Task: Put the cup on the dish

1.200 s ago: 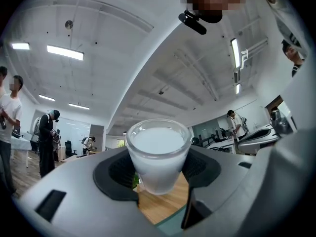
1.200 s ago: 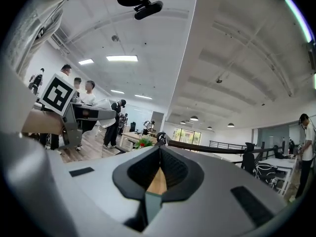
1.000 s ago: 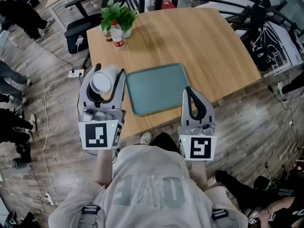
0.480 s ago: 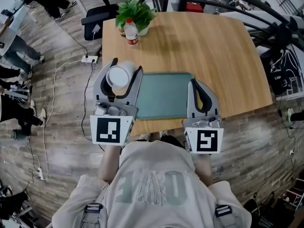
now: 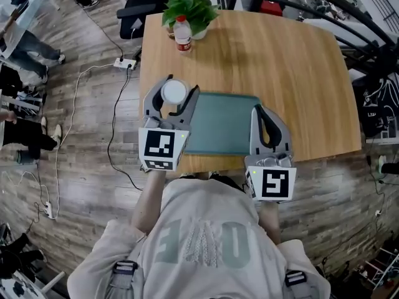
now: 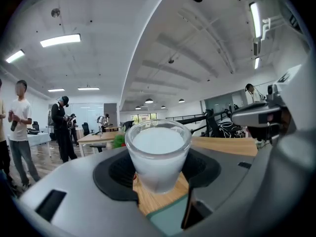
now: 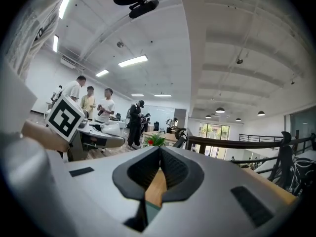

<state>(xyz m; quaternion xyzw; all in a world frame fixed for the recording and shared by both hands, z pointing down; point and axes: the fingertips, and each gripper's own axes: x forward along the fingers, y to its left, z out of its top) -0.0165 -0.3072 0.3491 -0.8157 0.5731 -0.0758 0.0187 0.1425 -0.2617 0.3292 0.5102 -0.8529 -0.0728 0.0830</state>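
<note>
Cup [image 6: 158,157] frosted white, upright, clamped in left gripper [image 5: 179,88] jaws; right gripper [image 5: 259,112] jaws together.

cup [image 5: 174,92]: frosted white | dish [image 5: 224,128]: grey-green | table [image 5: 287,61]: light wood grain | plant [image 5: 190,6]: green

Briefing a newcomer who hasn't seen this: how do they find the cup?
On the wooden table, look just left of the green tray. The left gripper grips the cup there: frosted white and open-topped, unlike the red-capped bottle by the plant.
</note>
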